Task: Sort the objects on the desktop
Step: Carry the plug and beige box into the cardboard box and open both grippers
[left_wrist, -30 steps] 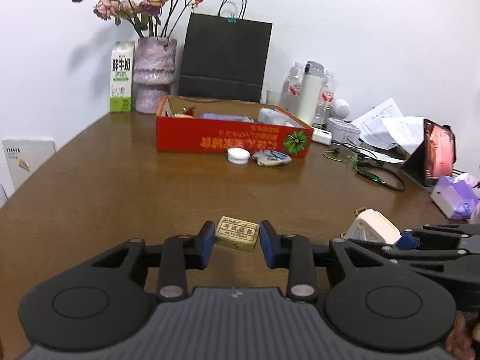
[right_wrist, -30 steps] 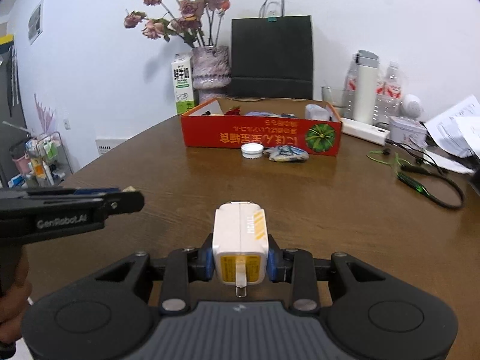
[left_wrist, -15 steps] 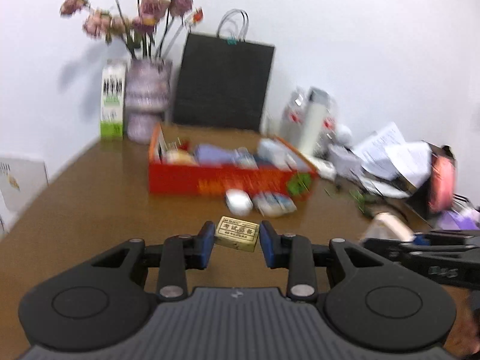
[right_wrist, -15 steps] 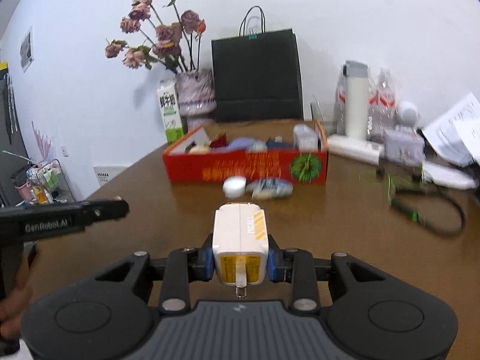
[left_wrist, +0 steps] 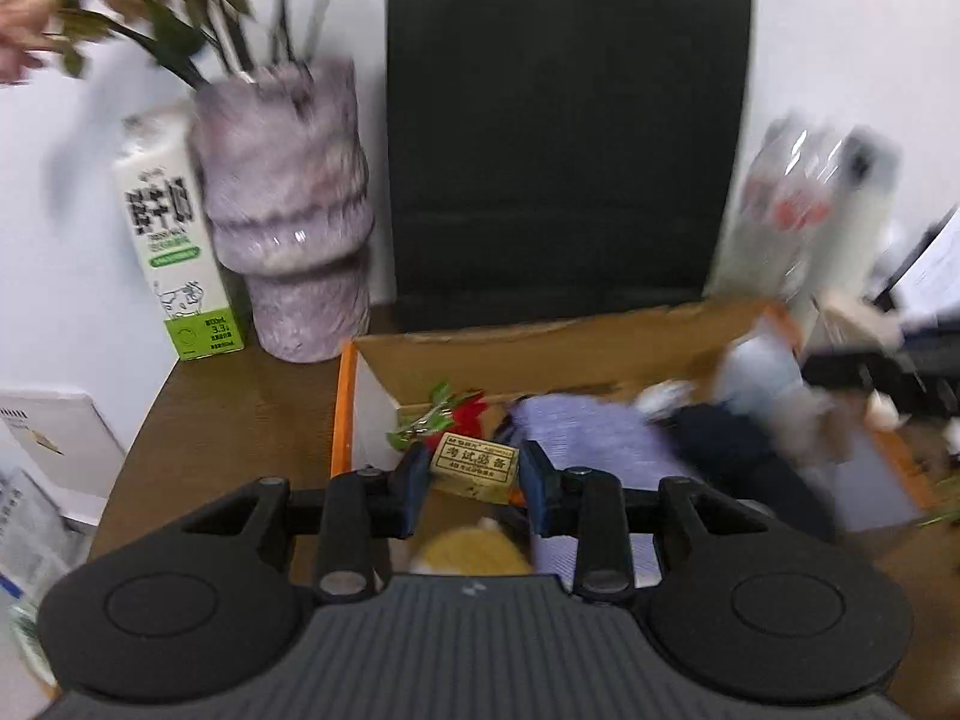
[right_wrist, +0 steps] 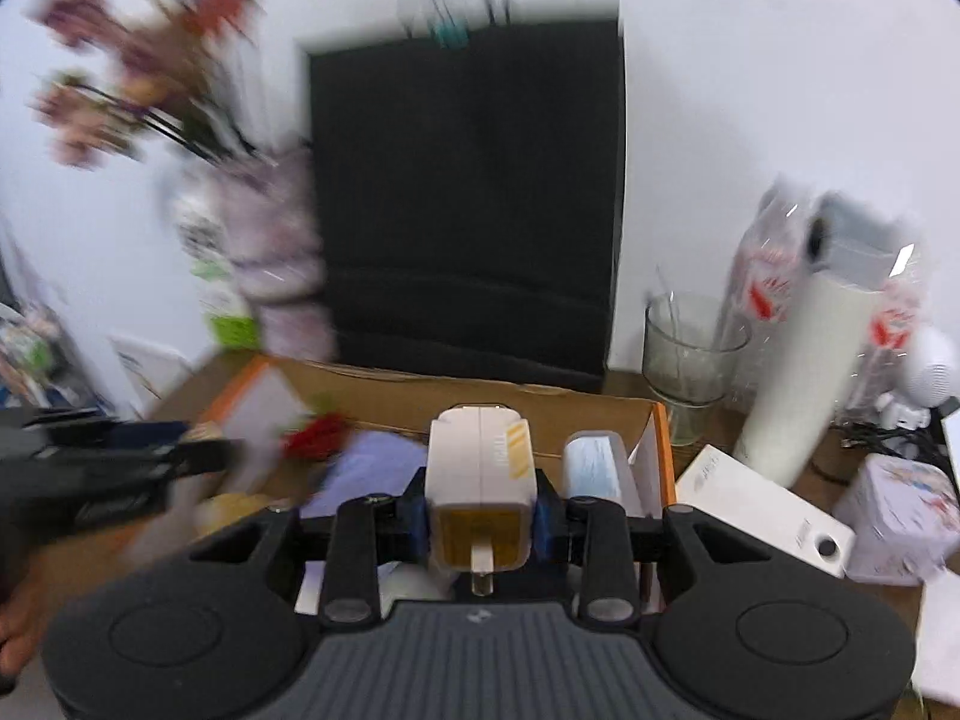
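Observation:
My left gripper (left_wrist: 475, 483) is shut on a small tan box with printed characters (left_wrist: 475, 463) and hangs over the left end of the open cardboard box (left_wrist: 540, 336). My right gripper (right_wrist: 480, 516) is shut on a white and yellow plug adapter (right_wrist: 480, 468) above the right half of the same cardboard box (right_wrist: 480, 396). The left gripper's black body (right_wrist: 108, 468) shows at the left of the right wrist view. Inside the box lie a red flower (left_wrist: 468, 411), purple cloth (left_wrist: 588, 438) and a pale blue roll (right_wrist: 594, 468).
Behind the box stand a black paper bag (left_wrist: 564, 144), a purple vase with flowers (left_wrist: 288, 210) and a milk carton (left_wrist: 174, 252). To the right are a glass (right_wrist: 690, 354), a white bottle (right_wrist: 816, 360), wrapped bottles (left_wrist: 798, 210), a white device (right_wrist: 762, 510) and a patterned tin (right_wrist: 900, 516).
Both grippers have swept forward from the open table to above the red cardboard box, each still holding its object. The views are now motion-blurred.

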Available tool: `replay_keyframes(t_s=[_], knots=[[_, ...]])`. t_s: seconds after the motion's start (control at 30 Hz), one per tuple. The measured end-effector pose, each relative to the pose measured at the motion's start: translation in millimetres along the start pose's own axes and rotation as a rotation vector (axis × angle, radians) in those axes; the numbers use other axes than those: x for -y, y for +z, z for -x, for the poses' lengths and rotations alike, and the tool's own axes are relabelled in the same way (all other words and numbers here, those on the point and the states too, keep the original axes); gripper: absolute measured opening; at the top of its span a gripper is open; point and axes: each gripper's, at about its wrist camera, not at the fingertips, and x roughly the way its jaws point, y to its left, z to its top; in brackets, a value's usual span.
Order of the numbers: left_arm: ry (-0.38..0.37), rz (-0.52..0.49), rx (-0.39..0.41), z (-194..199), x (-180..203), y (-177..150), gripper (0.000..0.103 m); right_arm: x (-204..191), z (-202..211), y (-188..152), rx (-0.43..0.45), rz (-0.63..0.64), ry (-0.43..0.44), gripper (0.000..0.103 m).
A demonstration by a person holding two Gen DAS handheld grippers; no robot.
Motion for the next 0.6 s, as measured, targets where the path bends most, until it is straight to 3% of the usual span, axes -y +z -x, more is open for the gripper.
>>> replay_keyframes(t_s=[0.07, 0.17, 0.27, 0.43, 0.5, 0.6], knots=[[0.034, -0.005, -0.045, -21.4, -2.4, 2.0, 0.033, 2.1, -41.1, 12.3, -0.060, 0.007, -0.048, 0.031], [0.022, 0.029, -0.115, -46.6, -9.0, 3.2, 0.034, 8.7, -93.1, 18.4, -0.148, -0.003, -0.075, 0.031], [0.030, 0.034, -0.147, -61.1, -12.5, 4.4, 0.034, 8.1, -126.0, 16.3, -0.180, 0.018, -0.128, 0.035], [-0.010, 0.086, -0.135, -64.6, -20.5, 16.0, 0.036, 17.8, -120.5, 22.4, -0.145, -0.036, -0.106, 0.046], [-0.020, 0.092, -0.134, -60.5, -20.7, 20.8, 0.042, 23.8, -108.9, 27.0, -0.119, -0.068, -0.092, 0.062], [-0.027, 0.114, -0.147, -51.5, -22.2, 27.0, 0.052, 25.7, -89.6, 31.9, -0.100, -0.085, -0.067, 0.071]])
